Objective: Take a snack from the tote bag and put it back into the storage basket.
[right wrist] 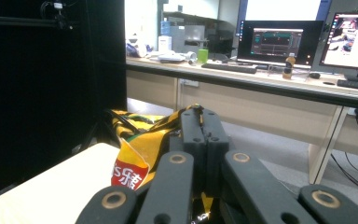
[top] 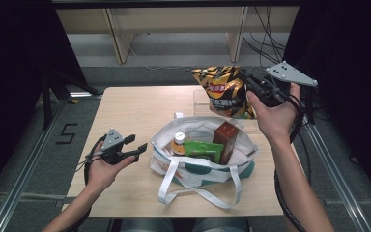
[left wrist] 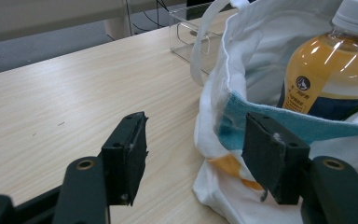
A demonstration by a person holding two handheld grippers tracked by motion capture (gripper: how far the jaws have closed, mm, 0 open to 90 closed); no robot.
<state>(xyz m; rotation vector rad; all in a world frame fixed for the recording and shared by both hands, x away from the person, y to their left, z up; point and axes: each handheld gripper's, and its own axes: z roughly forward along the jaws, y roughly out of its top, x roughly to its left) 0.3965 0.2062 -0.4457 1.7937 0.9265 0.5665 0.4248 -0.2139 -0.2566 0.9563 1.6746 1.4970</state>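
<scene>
My right gripper (top: 251, 83): jaws squeezed tight on the top edge of the chip bag (top: 224, 91), up in the air at the far right.
Chip bag: yellow and black, hanging above the far side of the tote bag (top: 200, 166), not touching the table (top: 135, 111).
My left gripper (top: 134, 146): jaws wide apart, nothing between them, near the left side of the tote bag.
Tote bag: white, open, sitting on the table.
Inside it: an orange drink bottle (top: 178, 143), a green packet (top: 204, 150), a brown box (top: 225, 139).

office-style lab, long desk (right wrist: 261, 81) with lit computer monitors (right wrist: 277, 42), a keyboard (right wrist: 228, 67) and clutter, loose cables (top: 265, 29) hanging behind, pale wooden work table (top: 135, 111) edged by metal rails (top: 24, 169)
</scene>
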